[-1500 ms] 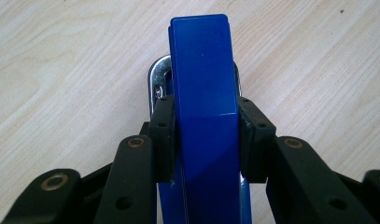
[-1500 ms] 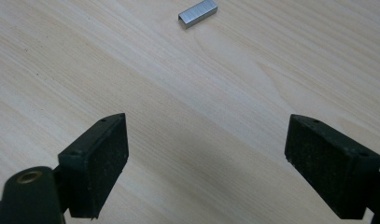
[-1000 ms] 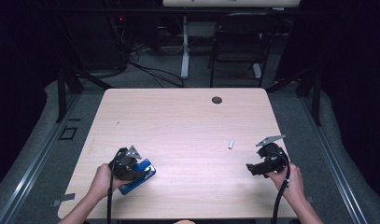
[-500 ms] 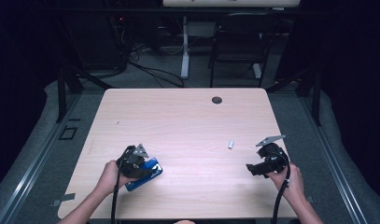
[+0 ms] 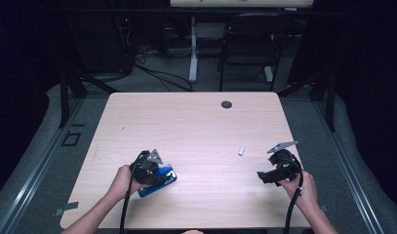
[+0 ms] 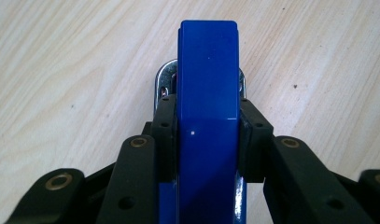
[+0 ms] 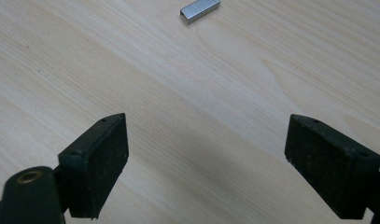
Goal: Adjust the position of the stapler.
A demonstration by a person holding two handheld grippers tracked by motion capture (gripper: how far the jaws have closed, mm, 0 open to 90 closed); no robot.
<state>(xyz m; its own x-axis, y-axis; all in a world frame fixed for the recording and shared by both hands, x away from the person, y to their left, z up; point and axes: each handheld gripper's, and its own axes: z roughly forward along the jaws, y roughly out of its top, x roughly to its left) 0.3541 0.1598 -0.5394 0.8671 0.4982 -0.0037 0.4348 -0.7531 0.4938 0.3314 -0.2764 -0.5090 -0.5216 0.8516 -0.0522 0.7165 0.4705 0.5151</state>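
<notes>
Light wooden table [image 5: 196,126], dark room behind. L gripper [image 5: 159,174] is clamped on blue plastic-and-metal stapler [image 6: 207,93], near front-left edge, long axis along the jaws. R gripper [image 7: 206,163] is spread wide w/ nothing between; small silver strip of staples [image 7: 200,10] lies ahead of its pads, so R hand is nearer.
</notes>
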